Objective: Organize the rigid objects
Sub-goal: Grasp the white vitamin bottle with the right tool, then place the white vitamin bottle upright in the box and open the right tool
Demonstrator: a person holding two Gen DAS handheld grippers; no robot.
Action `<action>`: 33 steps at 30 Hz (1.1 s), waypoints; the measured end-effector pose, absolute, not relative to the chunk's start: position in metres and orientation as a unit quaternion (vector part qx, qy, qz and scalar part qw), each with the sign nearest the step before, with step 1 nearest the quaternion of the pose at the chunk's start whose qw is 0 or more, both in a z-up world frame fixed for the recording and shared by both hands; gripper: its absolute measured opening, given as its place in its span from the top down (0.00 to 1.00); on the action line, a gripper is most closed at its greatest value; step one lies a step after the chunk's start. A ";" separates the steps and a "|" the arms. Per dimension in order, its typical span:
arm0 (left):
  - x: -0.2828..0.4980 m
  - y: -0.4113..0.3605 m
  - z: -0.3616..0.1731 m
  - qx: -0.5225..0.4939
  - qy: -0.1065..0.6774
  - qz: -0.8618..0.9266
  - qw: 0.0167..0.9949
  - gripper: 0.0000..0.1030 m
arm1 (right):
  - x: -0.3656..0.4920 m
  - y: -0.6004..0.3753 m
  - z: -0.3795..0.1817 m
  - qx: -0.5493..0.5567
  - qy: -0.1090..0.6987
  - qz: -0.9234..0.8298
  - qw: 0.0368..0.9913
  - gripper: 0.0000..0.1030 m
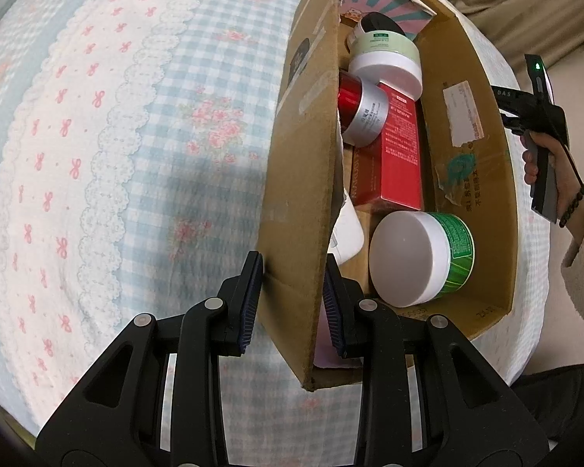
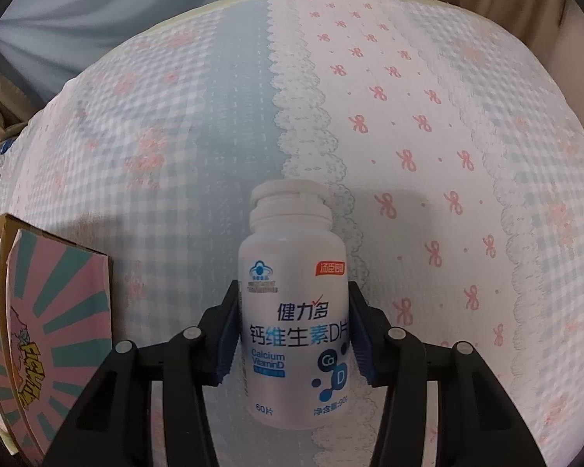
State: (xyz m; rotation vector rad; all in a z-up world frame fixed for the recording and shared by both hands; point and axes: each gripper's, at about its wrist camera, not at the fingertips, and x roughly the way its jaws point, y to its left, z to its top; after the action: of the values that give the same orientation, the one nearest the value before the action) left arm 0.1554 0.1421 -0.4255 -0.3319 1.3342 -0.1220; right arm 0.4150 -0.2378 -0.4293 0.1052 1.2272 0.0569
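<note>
**Cardboard box steadied as vitamin bottle is held over quilted bed**

The left hand-held gripper (image 1: 292,303) straddles the near wall of an open cardboard box (image 1: 299,202), its ribbed blue pads (image 1: 249,311) on either side of the corrugated panel; whether they actually pinch it cannot be told. The box sits on a bed (image 1: 116,136) covered in a soft, puckered blue-gingham spread with pink bows and scalloped lace-print bands. Inside lie rigid containers: a round green-labelled jar with a smooth white lid (image 1: 420,257), a glossy rectangular red carton (image 1: 397,151), a red-and-silver cylindrical jar (image 1: 362,113) resting against it, and a pale green jar with a white lid (image 1: 385,58) towards the far end. The right hand-held gripper (image 2: 294,334) is clenched on a smooth white plastic calcium and vitamin D bottle (image 2: 292,292), its pads pressing the cylinder's sides, cap pointing away. The bottle is held above the bedspread, well to the right of the box's pink-and-teal printed flap (image 2: 54,311).
</note>
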 end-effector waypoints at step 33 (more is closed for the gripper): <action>0.171 0.143 -0.430 -0.125 0.635 -0.086 0.757 0.74 | 0.350 -0.109 -0.249 0.082 0.511 0.094 0.851 0.56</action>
State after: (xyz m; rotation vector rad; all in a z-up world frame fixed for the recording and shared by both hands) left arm 0.1707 0.1432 -0.4303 -0.2730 1.3845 -0.1883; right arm 0.3498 -0.1087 -0.2486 0.1720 1.0755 0.1980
